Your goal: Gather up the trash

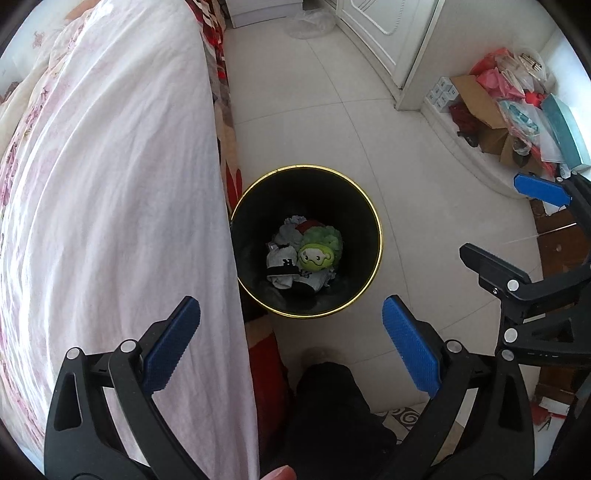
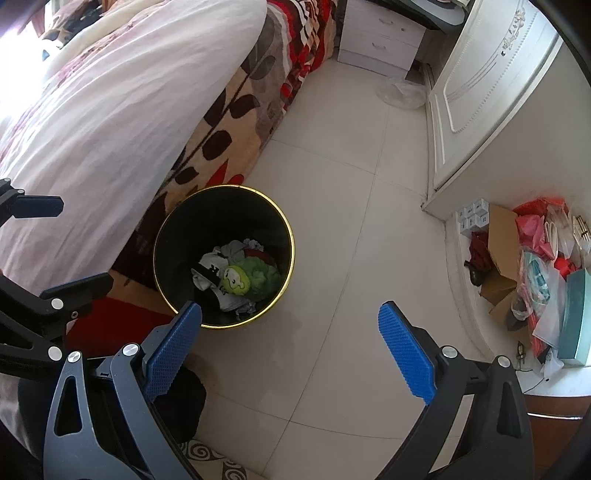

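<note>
A black trash bin with a gold rim (image 1: 376,221) (image 2: 291,236) stands on the tiled floor against the bed. Inside lie a green plush toy (image 1: 318,251) (image 2: 251,278), grey and white socks (image 1: 282,264) (image 2: 212,271) and other crumpled bits. My left gripper (image 1: 291,339) is open and empty, held above the bin's near side. My right gripper (image 2: 290,341) is open and empty, above the floor just right of the bin. The right gripper also shows at the right of the left wrist view (image 1: 517,229), open.
A bed with a white-pink quilt (image 1: 110,184) (image 2: 110,110) and red patterned blanket fills the left. A white wardrobe (image 2: 491,92) and a low shelf piled with a cardboard box and bags (image 1: 517,110) (image 2: 535,258) are on the right. A clear plastic bag (image 1: 310,22) (image 2: 400,94) lies far off.
</note>
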{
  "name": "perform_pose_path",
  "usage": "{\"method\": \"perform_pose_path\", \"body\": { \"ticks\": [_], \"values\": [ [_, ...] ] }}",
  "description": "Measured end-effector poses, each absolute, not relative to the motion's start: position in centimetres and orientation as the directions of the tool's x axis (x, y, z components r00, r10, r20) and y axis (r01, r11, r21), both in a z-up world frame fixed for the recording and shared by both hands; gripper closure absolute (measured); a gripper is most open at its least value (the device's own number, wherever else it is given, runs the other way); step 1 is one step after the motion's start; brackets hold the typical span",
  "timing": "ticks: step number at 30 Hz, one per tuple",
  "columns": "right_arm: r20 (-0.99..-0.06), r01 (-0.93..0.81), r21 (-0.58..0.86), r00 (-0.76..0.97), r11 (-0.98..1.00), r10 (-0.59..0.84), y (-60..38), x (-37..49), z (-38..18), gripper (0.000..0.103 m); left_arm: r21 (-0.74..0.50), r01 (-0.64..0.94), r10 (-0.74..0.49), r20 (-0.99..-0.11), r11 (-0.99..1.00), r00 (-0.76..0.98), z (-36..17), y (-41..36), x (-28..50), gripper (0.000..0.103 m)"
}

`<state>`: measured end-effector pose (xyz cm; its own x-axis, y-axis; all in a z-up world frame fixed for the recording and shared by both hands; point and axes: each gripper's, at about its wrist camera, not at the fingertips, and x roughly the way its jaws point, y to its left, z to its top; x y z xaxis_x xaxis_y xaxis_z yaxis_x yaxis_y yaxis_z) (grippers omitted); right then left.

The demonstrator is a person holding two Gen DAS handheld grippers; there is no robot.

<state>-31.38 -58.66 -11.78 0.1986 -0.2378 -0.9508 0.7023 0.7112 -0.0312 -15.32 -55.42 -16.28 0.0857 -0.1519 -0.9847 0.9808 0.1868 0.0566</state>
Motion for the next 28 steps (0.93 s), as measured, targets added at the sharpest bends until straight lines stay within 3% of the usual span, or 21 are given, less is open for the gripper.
{"method": "perform_pose_path", "body": {
  "ticks": [11,28],
  "values": [
    [-0.951,0.724,-0.009,0.208,0.690,-0.231,-58.8,-31.9,-12.2,0.011,0.039,0.981,-0.162,-0.984,0.192,0.071,-16.5,-55.7,-15.3,0.006],
    [-0.957,0.740,-0.035,0.169,0.672,-0.237,-58.6,-32.1,-13.2,0.011,0.123,0.966,-0.150,-0.976,0.226,0.160,-16.2,-55.5,-15.3,0.006]
  ]
}}
